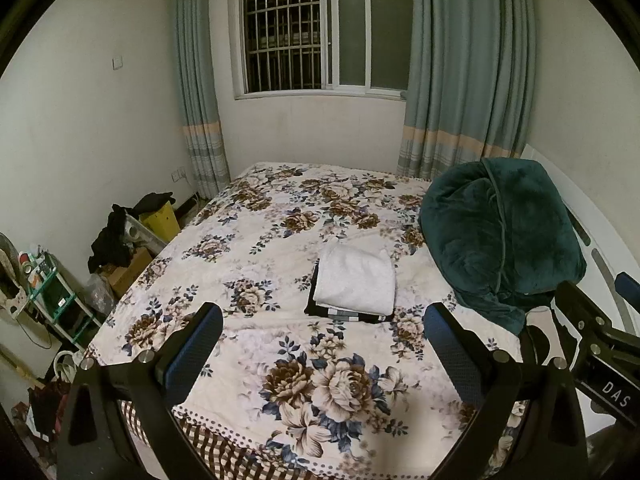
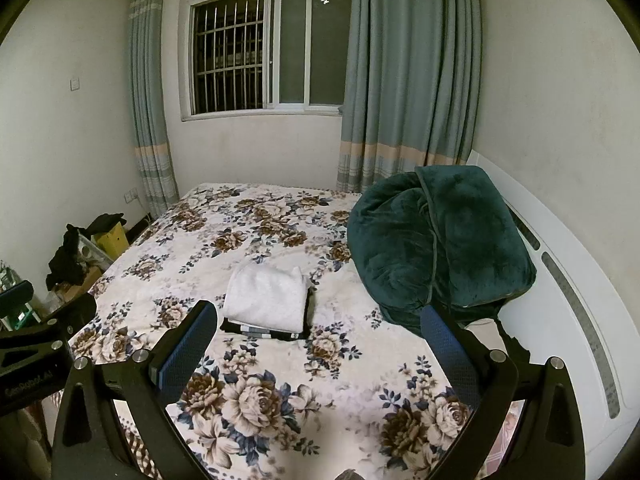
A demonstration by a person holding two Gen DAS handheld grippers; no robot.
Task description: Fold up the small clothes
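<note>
Both your grippers — left gripper (image 1: 322, 344), right gripper (image 2: 318, 344) — hover spread open, empty, over the floral-print bed (image 1: 256, 248); press the folded white cloth (image 1: 356, 280) square onto the dark folded garment (image 1: 320, 308) underneath.

Folded clothes (image 1: 354, 282) lie mid-bed (image 1: 248, 248), blanket (image 1: 500, 236) to their right.

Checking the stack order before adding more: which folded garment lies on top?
The white folded garment tops the pile; the black garment with striped trim lies beneath it, showing only along the edges.
</note>
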